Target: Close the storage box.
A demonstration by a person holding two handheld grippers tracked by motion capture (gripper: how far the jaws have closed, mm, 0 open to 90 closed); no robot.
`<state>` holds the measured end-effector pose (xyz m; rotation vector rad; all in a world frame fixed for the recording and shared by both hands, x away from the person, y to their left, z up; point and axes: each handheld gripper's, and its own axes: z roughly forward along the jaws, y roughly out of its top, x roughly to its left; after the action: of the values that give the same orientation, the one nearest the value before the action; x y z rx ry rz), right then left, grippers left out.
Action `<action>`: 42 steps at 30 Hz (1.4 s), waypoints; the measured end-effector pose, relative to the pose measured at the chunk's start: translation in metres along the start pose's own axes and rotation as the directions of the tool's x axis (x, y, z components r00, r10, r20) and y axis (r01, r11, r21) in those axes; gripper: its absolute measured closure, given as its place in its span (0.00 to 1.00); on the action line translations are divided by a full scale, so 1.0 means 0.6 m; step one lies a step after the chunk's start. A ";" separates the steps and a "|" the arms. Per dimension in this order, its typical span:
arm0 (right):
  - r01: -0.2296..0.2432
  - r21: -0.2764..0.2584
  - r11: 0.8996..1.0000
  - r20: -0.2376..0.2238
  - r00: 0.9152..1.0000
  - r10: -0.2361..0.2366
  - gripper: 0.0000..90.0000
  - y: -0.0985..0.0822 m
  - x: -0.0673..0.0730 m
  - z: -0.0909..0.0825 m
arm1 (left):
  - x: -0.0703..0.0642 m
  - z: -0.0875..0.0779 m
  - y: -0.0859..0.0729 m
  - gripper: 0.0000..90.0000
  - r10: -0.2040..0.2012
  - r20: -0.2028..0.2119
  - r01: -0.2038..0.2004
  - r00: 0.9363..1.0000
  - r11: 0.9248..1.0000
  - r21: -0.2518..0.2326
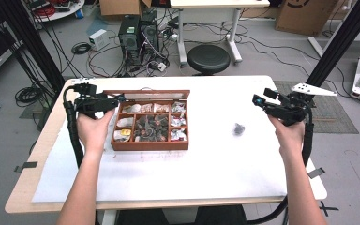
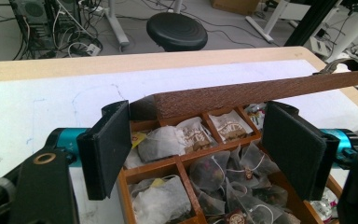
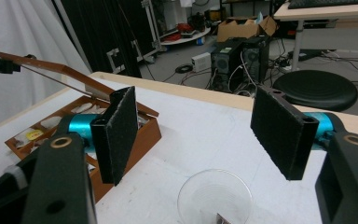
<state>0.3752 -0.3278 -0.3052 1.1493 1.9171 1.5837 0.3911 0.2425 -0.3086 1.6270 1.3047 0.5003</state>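
In the high view, the left gripper [image 1: 117,99] was held by the left hand [image 1: 93,129] at the near-left corner of the brown wooden compartment box [image 1: 150,146], its tips reaching the left end of the raised brown wooden lid [image 1: 145,94]. The forearm was stretched forward from the bottom edge. The right gripper [image 1: 258,100] was held aloft by the right hand [image 1: 288,131] well to the right of the box, pointing leftward, with a small clear plastic cup [image 1: 237,129] on the white table cover [image 1: 206,168] below and to its left.

In the left gripper view, the jaws were seen spread wide with nothing between them; the lid [image 2: 261,91] was tilted up just beyond them, and white and grey tea bags [image 2: 168,142] lay in the compartments below.

In the right gripper view, the jaws stood wide apart and empty, the clear cup [image 3: 214,198] resting on the table beneath the gap, and the box [image 3: 135,135] with its propped lid lay off to the left.
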 end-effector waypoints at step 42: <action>-0.001 -0.007 1.000 -0.001 1.000 0.001 0.36 0.000 0.005 0.002 | -0.003 -0.016 -0.114 0.42 0.051 0.016 -0.052 0.999 0.998 0.045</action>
<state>0.3744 -0.3246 -0.3052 1.1467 1.9112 1.5905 0.3474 0.2429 -0.3620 1.7027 1.2741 0.4916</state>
